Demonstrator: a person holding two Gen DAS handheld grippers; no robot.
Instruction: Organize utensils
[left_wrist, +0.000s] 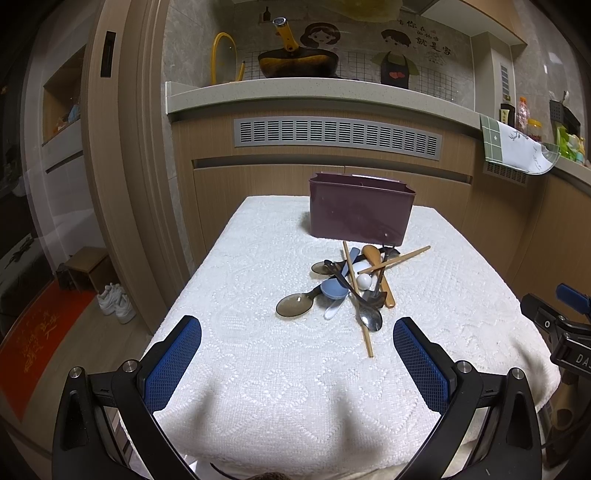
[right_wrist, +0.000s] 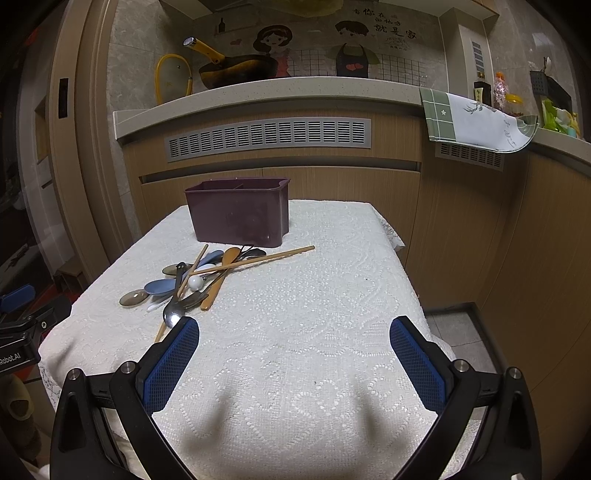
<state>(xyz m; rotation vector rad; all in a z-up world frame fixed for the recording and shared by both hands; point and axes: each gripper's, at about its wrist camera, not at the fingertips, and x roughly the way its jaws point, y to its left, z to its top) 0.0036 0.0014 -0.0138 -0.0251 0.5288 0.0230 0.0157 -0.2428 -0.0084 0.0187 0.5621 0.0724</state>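
A pile of utensils (left_wrist: 351, 284) lies on the white cloth-covered table (left_wrist: 258, 369): chopsticks (left_wrist: 393, 260), a wooden spoon (left_wrist: 376, 258), a blue spoon (left_wrist: 334, 288), a metal spoon (left_wrist: 371, 317), a dark translucent spoon (left_wrist: 295, 304) and white spoons. A maroon divided holder (left_wrist: 360, 212) stands just behind the pile. My left gripper (left_wrist: 297, 332) is open and empty, short of the pile. My right gripper (right_wrist: 293, 332) is open and empty, with the pile (right_wrist: 195, 280) ahead to its left and the holder (right_wrist: 240, 212) behind it.
A kitchen counter (left_wrist: 314, 92) with a wok (left_wrist: 295, 62) runs behind the table. A green-and-white towel (right_wrist: 476, 122) hangs off the counter at right. A door frame (left_wrist: 118, 166) and shoes (left_wrist: 116, 302) are at left. The table's right edge (right_wrist: 406, 258) drops to the floor.
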